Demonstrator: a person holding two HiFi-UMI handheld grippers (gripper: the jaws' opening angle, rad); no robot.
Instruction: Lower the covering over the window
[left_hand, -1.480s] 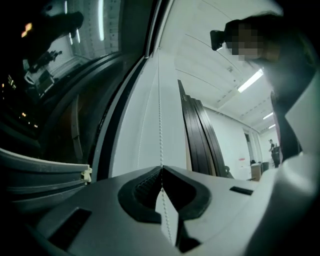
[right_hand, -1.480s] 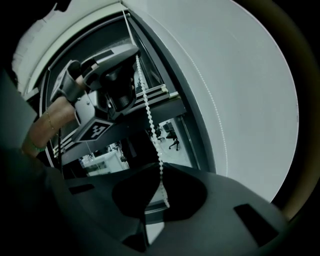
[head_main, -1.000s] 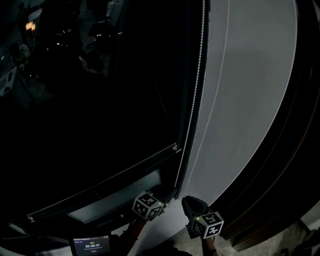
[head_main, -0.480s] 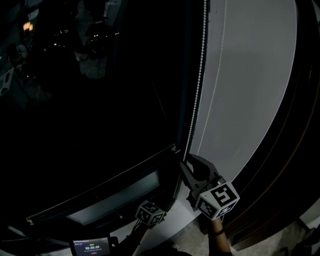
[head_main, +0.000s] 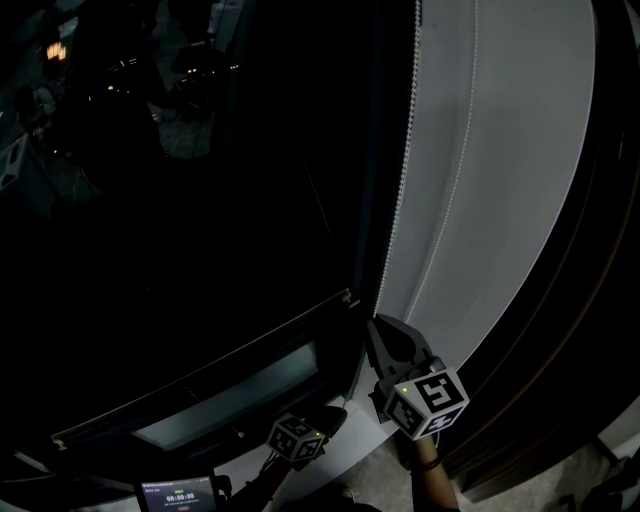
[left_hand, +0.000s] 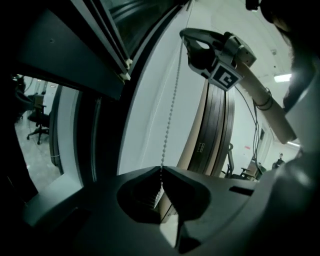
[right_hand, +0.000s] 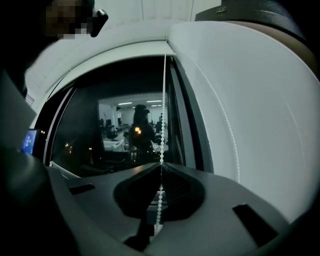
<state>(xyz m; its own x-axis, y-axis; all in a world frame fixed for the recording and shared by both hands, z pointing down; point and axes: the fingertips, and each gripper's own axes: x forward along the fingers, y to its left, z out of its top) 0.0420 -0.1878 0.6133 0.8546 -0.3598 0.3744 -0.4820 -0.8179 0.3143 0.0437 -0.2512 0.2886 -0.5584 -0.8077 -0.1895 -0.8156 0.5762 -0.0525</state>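
A white bead chain (head_main: 400, 180) hangs down the right edge of the dark window (head_main: 180, 200). Its second strand (head_main: 455, 200) lies over the white wall. My right gripper (head_main: 378, 325) is shut on the chain just right of the covering's dark bottom rail (head_main: 200, 385). The right gripper view has the beads (right_hand: 164, 100) running between the closed jaws (right_hand: 161, 167). Lower down, my left gripper (head_main: 338, 410) is also shut on the chain. In the left gripper view the chain (left_hand: 172, 100) rises taut from its jaws (left_hand: 161, 170) to the right gripper (left_hand: 192, 40) above.
A white curved wall (head_main: 520, 150) and a dark wooden frame (head_main: 590, 300) stand right of the window. A small timer screen (head_main: 180, 492) glows at the bottom. The glass reflects a lit office with a person (right_hand: 140, 130). A pale strip (head_main: 230, 400) shows under the rail.
My right gripper has climbed from the bottom of the chain to beside the rail, opened on the way and shut on the chain. The left gripper has moved down.
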